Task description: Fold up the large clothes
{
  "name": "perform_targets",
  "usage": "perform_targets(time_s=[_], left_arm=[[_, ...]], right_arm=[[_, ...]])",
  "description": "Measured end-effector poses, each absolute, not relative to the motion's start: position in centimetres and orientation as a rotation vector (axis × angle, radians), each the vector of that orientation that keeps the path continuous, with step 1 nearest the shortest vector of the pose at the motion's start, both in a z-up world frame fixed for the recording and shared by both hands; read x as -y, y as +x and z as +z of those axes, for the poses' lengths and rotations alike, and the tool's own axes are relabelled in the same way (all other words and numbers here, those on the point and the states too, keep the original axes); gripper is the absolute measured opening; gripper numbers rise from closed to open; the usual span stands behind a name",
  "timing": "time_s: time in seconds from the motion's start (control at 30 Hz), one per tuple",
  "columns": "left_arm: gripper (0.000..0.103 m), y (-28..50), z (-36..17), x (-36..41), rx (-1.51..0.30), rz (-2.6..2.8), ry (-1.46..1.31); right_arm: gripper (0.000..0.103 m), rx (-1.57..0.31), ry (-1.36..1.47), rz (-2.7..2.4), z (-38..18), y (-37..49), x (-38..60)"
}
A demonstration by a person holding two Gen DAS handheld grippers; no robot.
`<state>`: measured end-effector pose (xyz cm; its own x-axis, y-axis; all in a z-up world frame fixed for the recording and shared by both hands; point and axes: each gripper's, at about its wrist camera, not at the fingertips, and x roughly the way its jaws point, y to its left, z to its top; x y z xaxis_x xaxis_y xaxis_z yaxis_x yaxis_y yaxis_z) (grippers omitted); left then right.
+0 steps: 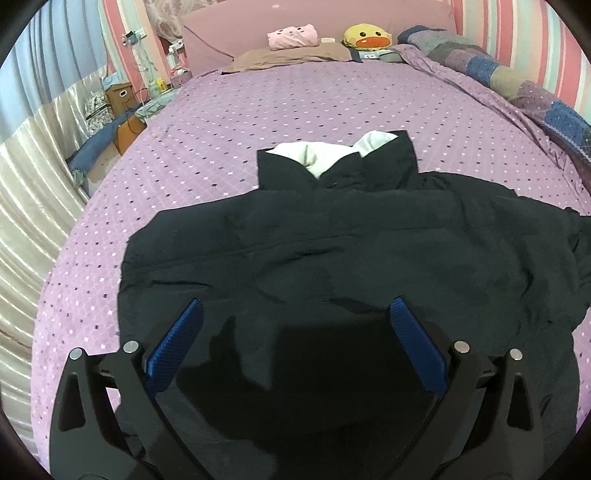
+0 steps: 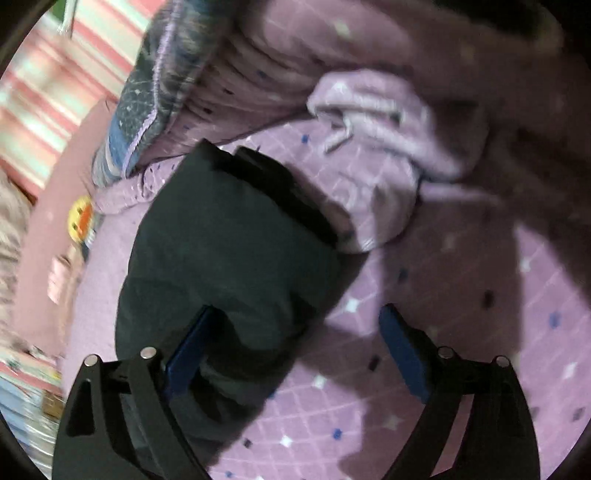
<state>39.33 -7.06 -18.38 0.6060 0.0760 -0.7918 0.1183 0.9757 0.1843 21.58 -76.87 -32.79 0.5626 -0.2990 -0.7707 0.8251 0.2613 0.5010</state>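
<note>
A large black jacket point(image 1: 332, 240) lies spread on the purple dotted bedsheet point(image 1: 221, 129), its hood with white lining point(image 1: 321, 155) pointing to the headboard. My left gripper point(image 1: 295, 314) is open and empty, hovering over the jacket's lower part, blue pads point(image 1: 177, 343) wide apart. In the blurred right wrist view a black sleeve point(image 2: 229, 258) of the jacket lies on the sheet point(image 2: 443, 332). My right gripper point(image 2: 299, 317) is open and empty just above the sleeve's near edge, its left pad point(image 2: 192, 343) over the cloth.
Pillows, a pink plush point(image 1: 291, 35) and a yellow duck plush point(image 1: 365, 37) sit at the headboard. A rumpled patchwork quilt point(image 1: 517, 81) runs along the bed's right side; it also shows in the right wrist view point(image 2: 166, 74). A cluttered bedside stand point(image 1: 122, 99) is at left.
</note>
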Motion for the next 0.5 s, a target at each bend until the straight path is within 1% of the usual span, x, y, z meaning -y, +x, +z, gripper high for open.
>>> perform_targets(time_s=[0.1,0.13,0.17,0.2,0.27,0.33,0.37,0.5], left_arm=[[0.100,39.6,-18.1,6.0,-0.929,-0.005,0.216],[0.100,39.6,-18.1,5.6,-0.933,0.002,0.212],[0.100,39.7,-18.2,5.1,-0.937,0.008,0.208],[0.100,39.7,-18.2,4.8,-0.940,0.015,0.209],[0.100,39.7,-18.2,4.1,-0.941,0.026,0.213],[0.100,39.7,-18.2,3.6,-0.946,0.034,0.217],[0.100,39.7,-18.2,3.3,-0.948,0.036,0.223],[0.100,39.8,-17.5,2.2,-0.947,0.036,0.227]], right_arm=[[0.089,-0.583,1.036,-0.766,-33.2,22.9,77.2],[0.087,-0.592,1.032,-0.759,-33.3,23.3,77.1],[0.069,-0.589,1.023,-0.742,-33.3,23.8,77.1],[0.059,-0.582,1.012,-0.702,-33.1,24.5,76.9],[0.028,-0.600,0.983,-0.693,-32.7,25.3,76.6],[0.021,-0.586,0.975,-0.664,-31.8,25.5,76.2],[0.020,-0.579,0.962,-0.664,-31.1,25.6,75.8],[0.019,-0.561,0.802,-0.638,-26.2,25.4,73.0]])
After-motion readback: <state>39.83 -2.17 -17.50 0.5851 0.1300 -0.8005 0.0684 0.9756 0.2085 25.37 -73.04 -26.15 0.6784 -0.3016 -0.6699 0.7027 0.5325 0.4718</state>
